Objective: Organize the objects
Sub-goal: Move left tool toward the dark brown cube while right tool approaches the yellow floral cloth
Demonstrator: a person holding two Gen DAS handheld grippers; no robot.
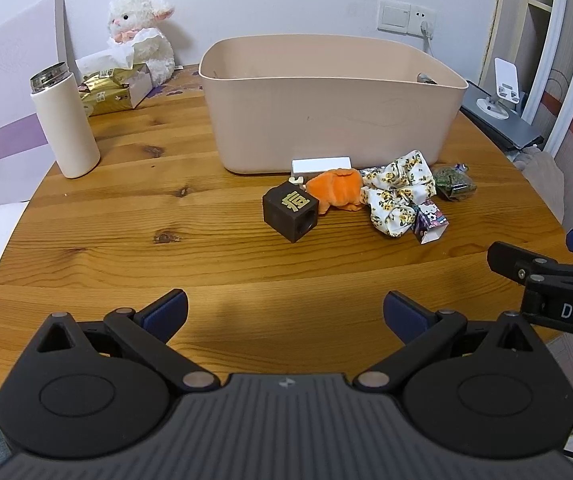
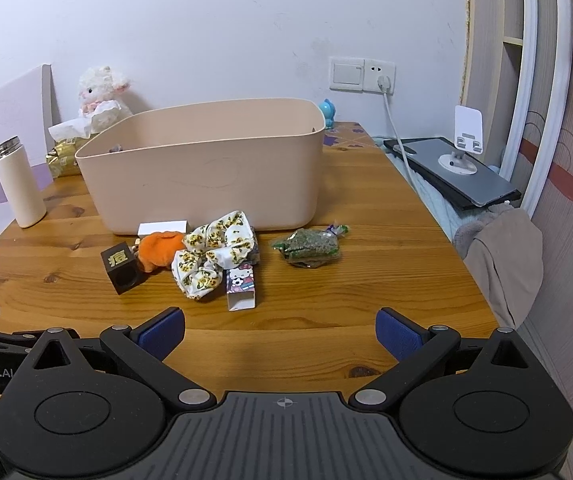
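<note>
The table (image 2: 326,340) fills the lower half of both views, bare wood near the cameras. The bin (image 2: 206,168) stands at centre frame, open-topped; a small grey thing shows just over its rim, otherwise its contents are hidden.

Below the bin, mid-frame, the loose things lie in a row. The scrunchie (image 2: 214,256) sprawls in the middle, touching the orange toy (image 2: 160,250) on its left and lying partly over the carton (image 2: 240,286), which points toward the camera. The green packet (image 2: 308,248) sits apart at the right. The cube (image 2: 120,266) stands at the left end, just beside the toy. A white block (image 2: 162,227) lies against the bin's foot, behind the toy.

The left gripper (image 1: 284,314) and right gripper (image 2: 280,334) hang at the bottom of their frames, both with jaws spread wide and holding nothing, well short of the pile.

Risks, as I judge them: the scrunchie may drag the carton or toy along when lifted, since they overlap. The packet looks slick and lumpy and could slip. The white block, tight against the bin, leaves little room for a finger behind it. Both grippers reaching for the cluster could collide.
</note>
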